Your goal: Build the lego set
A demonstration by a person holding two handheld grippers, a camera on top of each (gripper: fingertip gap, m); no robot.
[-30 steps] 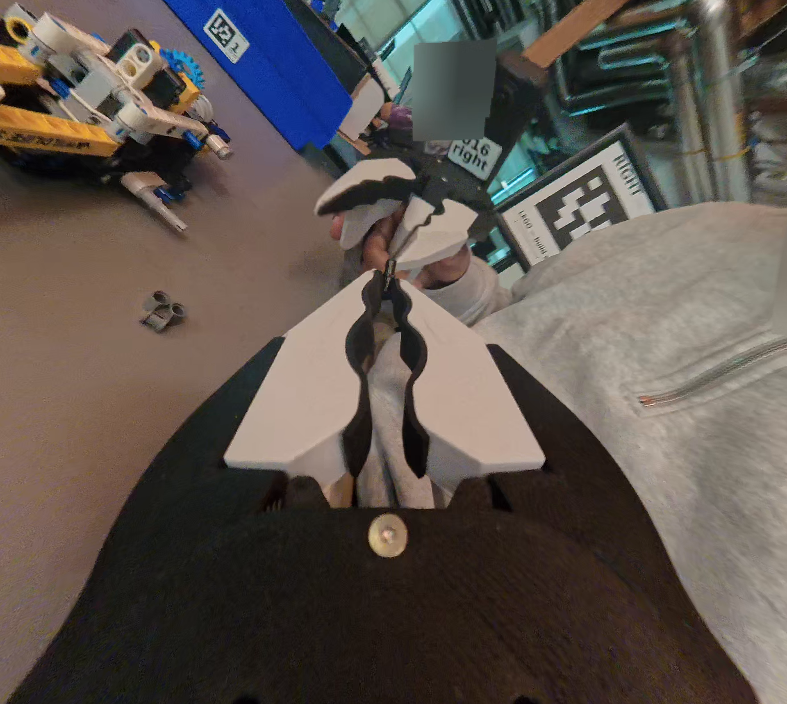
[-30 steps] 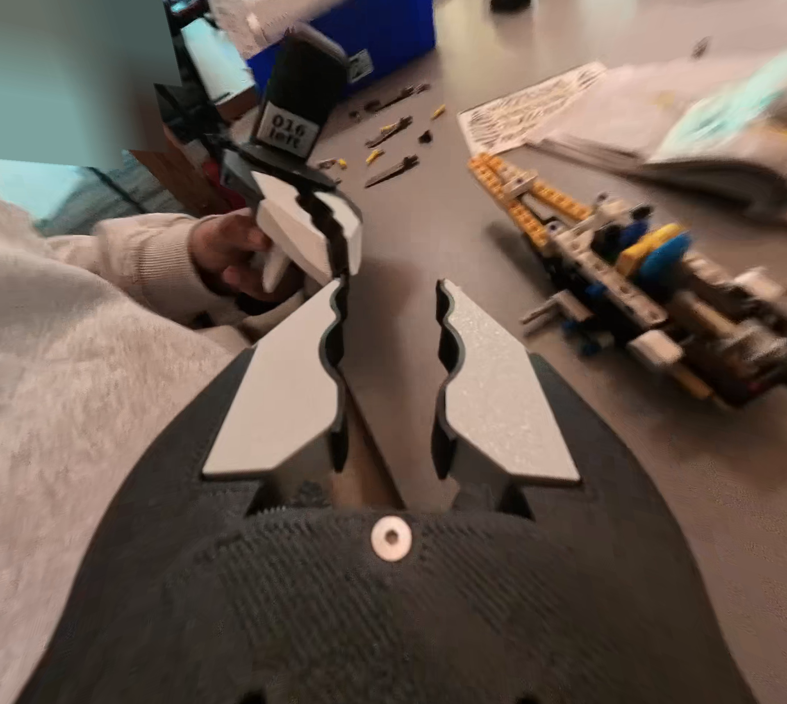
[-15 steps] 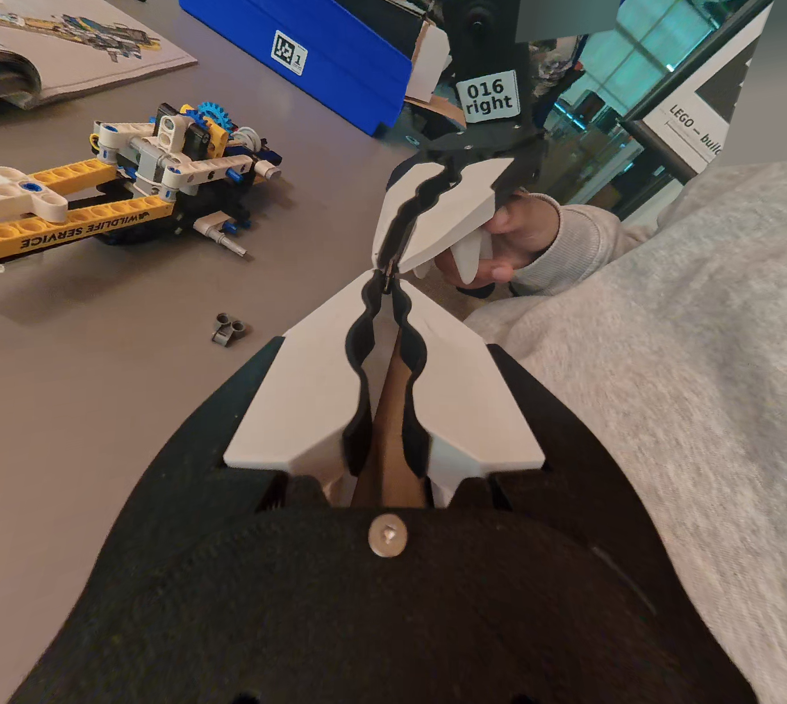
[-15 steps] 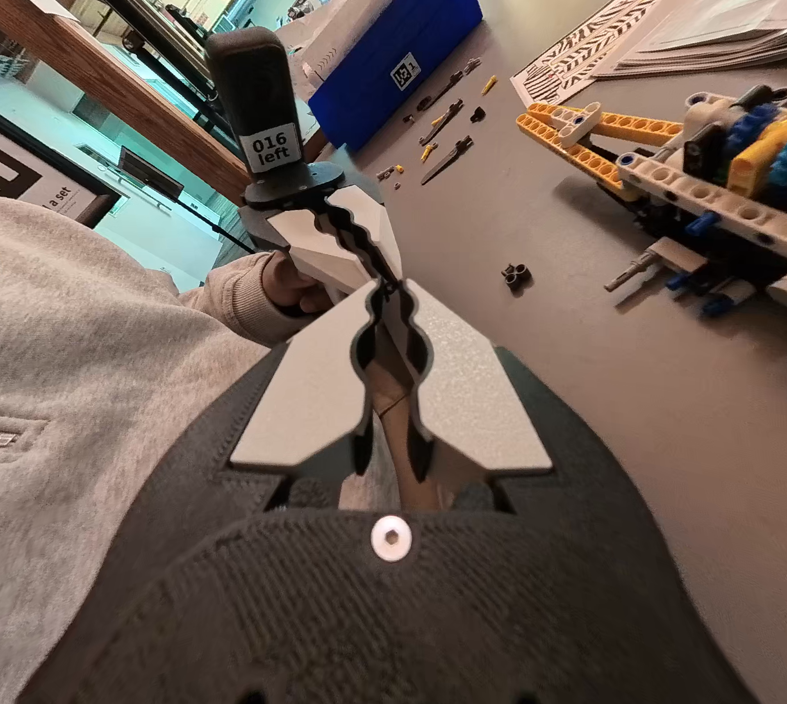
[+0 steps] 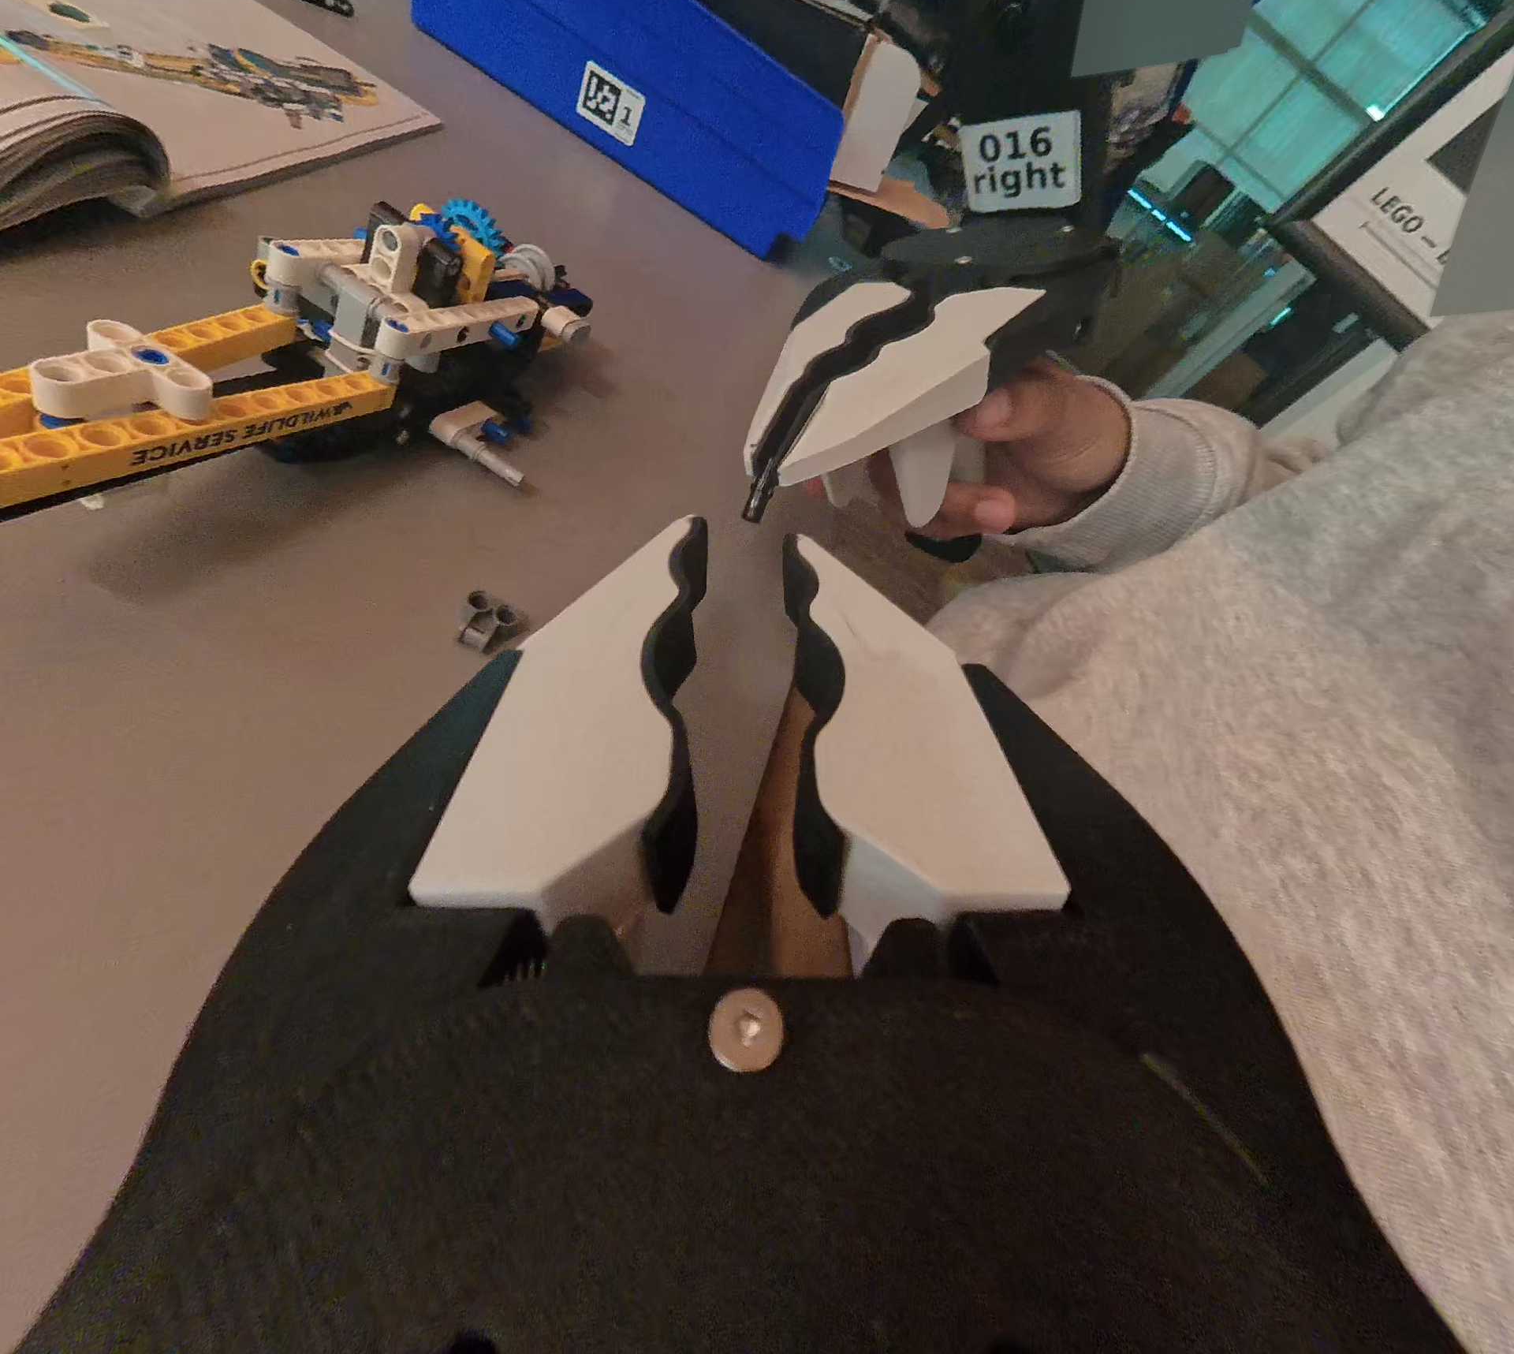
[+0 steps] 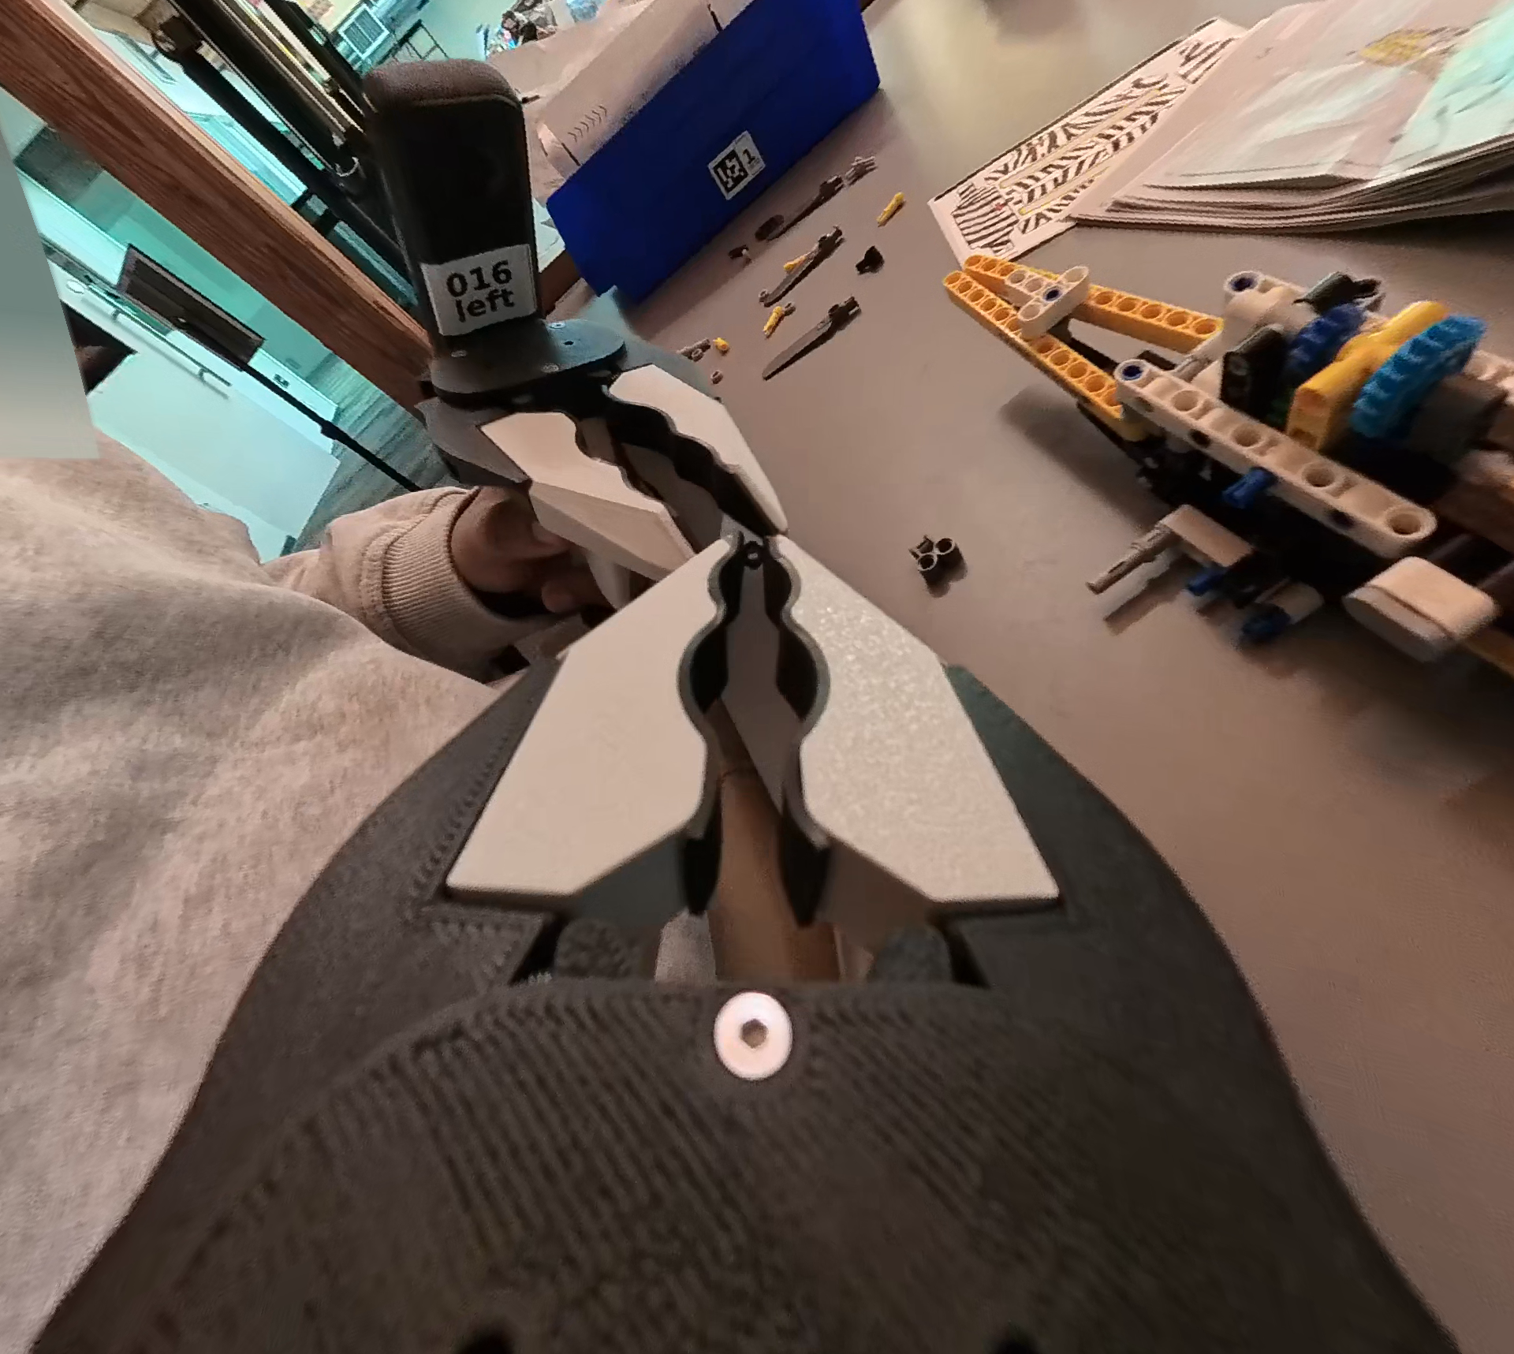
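Note:
My right gripper (image 6: pixel 750 551) is shut on a small black pin (image 5: pixel 755 495), which sticks out of its tips in the left wrist view (image 5: pixel 766 467). My left gripper (image 5: pixel 741 543) is open and empty, its tips just below that pin; it also shows in the right wrist view (image 6: pixel 737 532). Both are held above the table edge, close to the person's grey sweatshirt. The partly built yellow, white and blue lego model (image 5: pixel 328 331) (image 6: pixel 1270 430) lies on the grey table. A small dark grey connector (image 5: pixel 489 618) (image 6: pixel 936 557) lies loose between the model and the grippers.
A blue bin (image 5: pixel 623 45) (image 6: pixel 721 151) stands at the back. An open instruction booklet (image 5: pixel 164 77) (image 6: pixel 1352 118) and a striped sticker sheet (image 6: pixel 1057 184) lie behind the model. Several small loose parts (image 6: pixel 811 299) lie near the bin. The sweatshirt (image 5: pixel 1229 741) fills the near side. My left and right fingertips are right by each other. About 7 cm separates my left fingertips from the small dark grey connector (image 5: pixel 489 618). Look for it in the right wrist view (image 6: pixel 925 553) too.
The black pin passed from my left gripper to my right. The right gripper closed on it tip to tip, then the left gripper opened and let go.

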